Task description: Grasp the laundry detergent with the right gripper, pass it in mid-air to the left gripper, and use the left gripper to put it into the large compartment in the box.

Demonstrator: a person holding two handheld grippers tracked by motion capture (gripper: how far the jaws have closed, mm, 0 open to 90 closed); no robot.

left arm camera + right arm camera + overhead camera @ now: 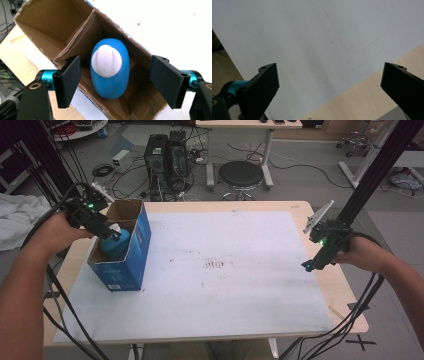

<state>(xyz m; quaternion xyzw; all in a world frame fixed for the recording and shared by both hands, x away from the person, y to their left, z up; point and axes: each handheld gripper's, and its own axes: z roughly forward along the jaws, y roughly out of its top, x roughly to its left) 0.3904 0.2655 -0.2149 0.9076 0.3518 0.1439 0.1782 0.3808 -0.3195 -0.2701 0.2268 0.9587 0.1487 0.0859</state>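
Jaws apart above blue bottle [110,72]

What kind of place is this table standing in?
Most likely a lab or workshop, not a home. Behind the table two computer towers stand on the floor among loose cables, a black stool waits at a second desk, and a black metal frame rises at the right.
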